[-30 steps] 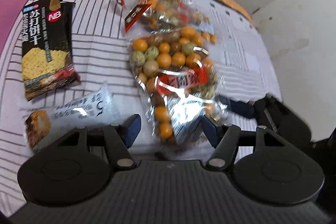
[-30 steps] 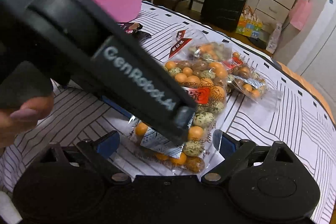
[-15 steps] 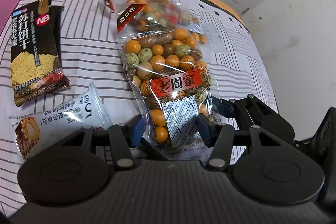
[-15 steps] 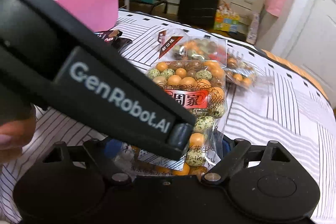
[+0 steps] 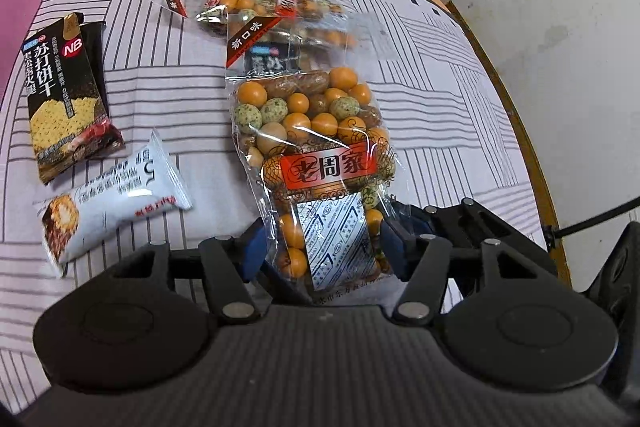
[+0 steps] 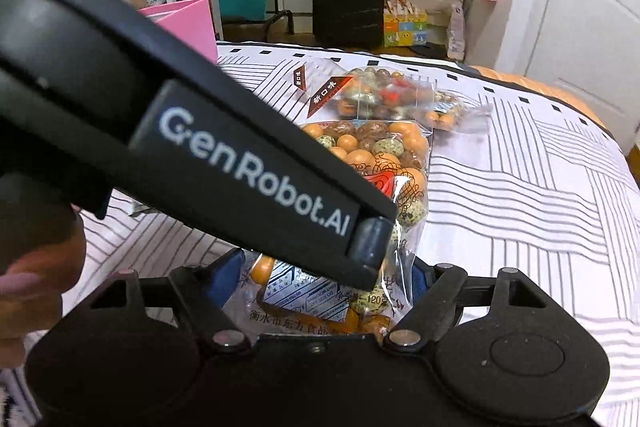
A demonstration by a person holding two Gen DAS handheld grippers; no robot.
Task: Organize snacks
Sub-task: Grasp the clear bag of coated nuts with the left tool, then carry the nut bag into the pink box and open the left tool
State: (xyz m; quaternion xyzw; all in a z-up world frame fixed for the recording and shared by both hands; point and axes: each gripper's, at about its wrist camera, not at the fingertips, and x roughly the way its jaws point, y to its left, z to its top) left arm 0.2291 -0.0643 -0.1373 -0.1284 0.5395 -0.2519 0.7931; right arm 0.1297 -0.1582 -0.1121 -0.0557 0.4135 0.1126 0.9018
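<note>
- Both the left gripper and right gripper have narrowed since a second ago, now grasping the nut bag at its near end.
- Bag lies on the striped table; lifting toward the pink box seems next.

a striped cloth is being spread over the table. 4 packets are being carried on it: 2 nut bags, a cracker pack, a white cake wrapper.
</note>
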